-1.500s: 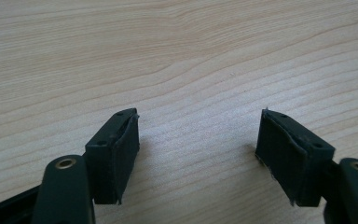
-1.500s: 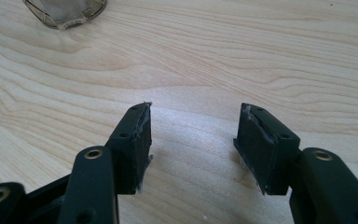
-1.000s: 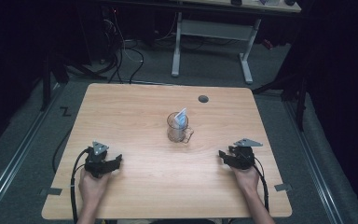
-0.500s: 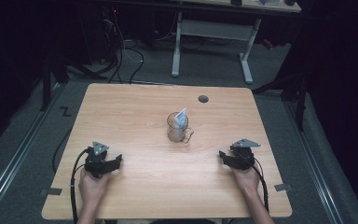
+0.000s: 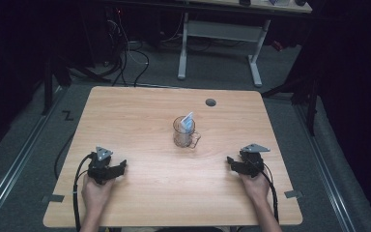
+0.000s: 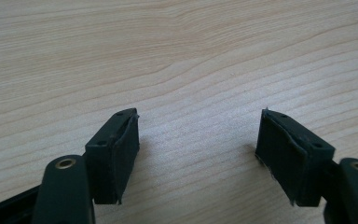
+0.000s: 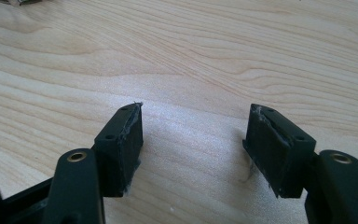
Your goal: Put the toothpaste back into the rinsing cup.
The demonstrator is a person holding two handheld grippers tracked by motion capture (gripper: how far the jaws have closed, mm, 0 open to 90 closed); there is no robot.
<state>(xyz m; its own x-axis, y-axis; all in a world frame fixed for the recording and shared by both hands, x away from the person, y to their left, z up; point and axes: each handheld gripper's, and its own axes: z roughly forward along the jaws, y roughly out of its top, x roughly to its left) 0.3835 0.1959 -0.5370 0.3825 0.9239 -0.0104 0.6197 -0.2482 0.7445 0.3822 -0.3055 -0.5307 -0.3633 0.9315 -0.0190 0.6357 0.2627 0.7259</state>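
A clear glass mug (image 5: pixel 185 133) stands upright near the middle of the wooden table (image 5: pixel 140 121), with a pale blue packet (image 5: pixel 189 121) sticking out of its top. My left gripper (image 5: pixel 116 169) rests on the table at the front left, held by a hand, well short of the mug. In the left gripper view its jaws stand wide apart (image 6: pixel 198 140) over bare wood. At the front right lies my right gripper (image 5: pixel 233 163), also in a hand. Its jaws are spread (image 7: pixel 193 133) with nothing between them.
A round cable hole (image 5: pixel 210 102) sits near the table's far edge. Beyond the table stand a white desk frame (image 5: pixel 220 46) and cables on a grey floor. Metal rails run along both sides of the table.
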